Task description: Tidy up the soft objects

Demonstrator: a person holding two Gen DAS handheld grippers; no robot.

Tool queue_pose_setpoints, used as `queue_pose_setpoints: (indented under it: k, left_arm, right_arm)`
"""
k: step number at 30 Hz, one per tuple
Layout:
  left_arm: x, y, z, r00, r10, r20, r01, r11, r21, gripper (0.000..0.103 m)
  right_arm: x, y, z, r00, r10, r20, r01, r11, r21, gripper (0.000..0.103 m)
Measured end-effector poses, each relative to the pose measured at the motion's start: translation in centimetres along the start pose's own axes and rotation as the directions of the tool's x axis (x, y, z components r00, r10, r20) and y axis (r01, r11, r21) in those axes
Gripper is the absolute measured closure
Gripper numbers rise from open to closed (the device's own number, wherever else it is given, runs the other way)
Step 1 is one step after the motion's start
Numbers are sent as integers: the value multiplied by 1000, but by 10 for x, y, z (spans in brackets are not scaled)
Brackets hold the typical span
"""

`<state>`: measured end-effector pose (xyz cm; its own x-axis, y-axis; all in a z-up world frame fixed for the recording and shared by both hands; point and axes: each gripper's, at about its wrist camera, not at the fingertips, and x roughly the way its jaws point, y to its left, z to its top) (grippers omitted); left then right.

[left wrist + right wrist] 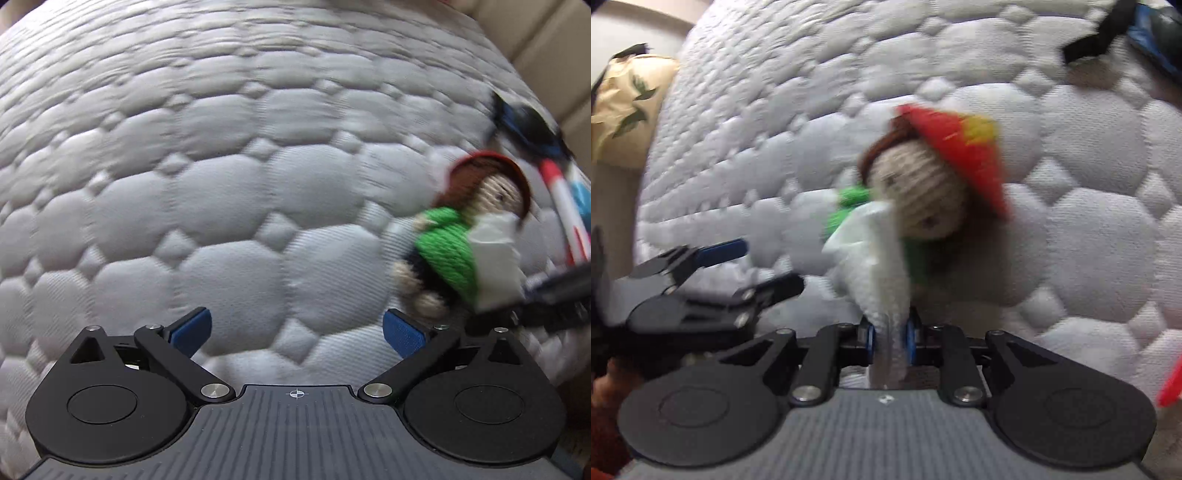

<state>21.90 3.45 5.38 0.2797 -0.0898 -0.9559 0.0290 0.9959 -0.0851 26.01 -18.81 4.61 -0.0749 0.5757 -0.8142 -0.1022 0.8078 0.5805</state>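
A: What is the right gripper [889, 338] doing?

B: Its blue fingers [870, 338] are pressed together on a white tag [875, 266] that is fixed to a crocheted doll [923, 195]. The doll hangs off that tag just past the fingertips, above the quilted white mattress [1089, 229].

A: Describe the doll.

B: Beige knitted head, brown hair, a red hat with a yellow patch, green top. In the left wrist view the doll [450, 247] shows at the right edge, with dark legs and beige feet; the white tag [496, 258] lies across its green body and runs into the dark tip of the other gripper. The frames are motion-blurred, so I cannot tell whether the doll touches the mattress [229, 206].

A: And the left gripper [297, 330]?

B: Its fingers [404, 336] stand wide apart with nothing between them, only mattress beyond. From the right wrist view the left gripper [753, 266] sits low on the left, near the doll but not touching it.

A: Anything else around?

B: A black and blue object [1137, 33] lies at the mattress's far right corner, a cream pillow with a leaf print [624, 107] is off the left side, and red and white striped rods [561, 206] stand beside the doll
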Motion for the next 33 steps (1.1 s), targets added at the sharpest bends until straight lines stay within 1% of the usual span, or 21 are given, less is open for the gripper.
queue_pose_setpoints:
  k: [2,4,6,8,10,12,13,14,15,16,17,19,22,24,26,27,28,29,30,31,33]
  left_arm:
    - [1,21,2,1000,11,-9,-11,994,-110,2]
    - [4,36,2,1000,-14,-20,9,980,-201,2]
    - [5,42,2,999,-38,-16,33,968,-249,2]
    - [4,40,2,999,-42,-8,39,971,-236,1]
    - [2,37,2,999,-48,-1,47,979,-198,1]
    - [0,30,1,998,-70,8,70,983,-167,1]
    - [0,26,1,996,-87,12,88,984,-158,1]
    - [2,21,1,994,-108,13,109,982,-156,1]
    - [5,16,3,992,-122,10,122,980,-156,1]
    - [8,13,4,992,-125,4,124,980,-155,1]
    - [10,10,4,993,-122,-1,121,981,-152,1]
    - [13,6,6,995,-99,-6,98,986,-135,1]
    - [14,6,6,996,-90,-8,88,987,-134,1]
    - [17,8,8,996,-84,-9,82,987,-141,1]
    - [16,12,9,998,-70,-5,69,986,-153,1]
    - [15,15,9,998,-58,0,57,985,-163,1]
    - [13,19,9,999,-42,6,43,984,-176,1]
    - [11,23,9,1000,-27,13,29,981,-191,1]
    - [9,29,8,1000,-21,20,24,977,-213,1]
    - [8,34,8,999,-34,24,39,970,-239,1]
    - [7,44,5,994,-107,34,113,951,-289,1]
  right_arm:
    - [1,11,5,996,92,20,-93,996,13,84]
    - [7,15,13,985,169,40,-171,983,67,84]
    - [16,12,21,973,227,46,-232,962,142,84]
    - [29,2,23,966,257,18,-255,941,220,84]
    - [40,-8,20,961,277,-19,-260,922,287,83]
    - [40,-12,12,972,234,-26,-217,933,287,81]
    - [37,-10,9,984,177,-19,-167,955,246,77]
    - [31,-3,6,994,109,1,-108,980,168,71]
    - [25,5,3,999,45,27,-47,996,81,70]
    - [19,14,0,998,-16,58,17,1000,-4,68]
    - [13,23,-2,993,-75,95,83,993,-87,61]
    - [7,41,-8,979,-144,146,177,954,-243,58]
    - [3,60,-15,966,-167,197,235,885,-402,54]
    - [2,71,-19,957,-170,235,266,839,-474,53]
    - [6,79,-18,950,-176,257,287,814,-505,53]
    - [9,80,-18,951,-176,256,288,809,-513,53]
    - [12,82,-18,952,-174,253,285,806,-519,61]
    - [10,79,-21,958,-164,236,267,808,-525,84]
    - [11,78,-21,965,-157,209,246,817,-521,94]
    - [15,76,-21,969,-161,187,236,826,-512,92]
    - [22,71,-21,973,-177,151,230,836,-499,92]
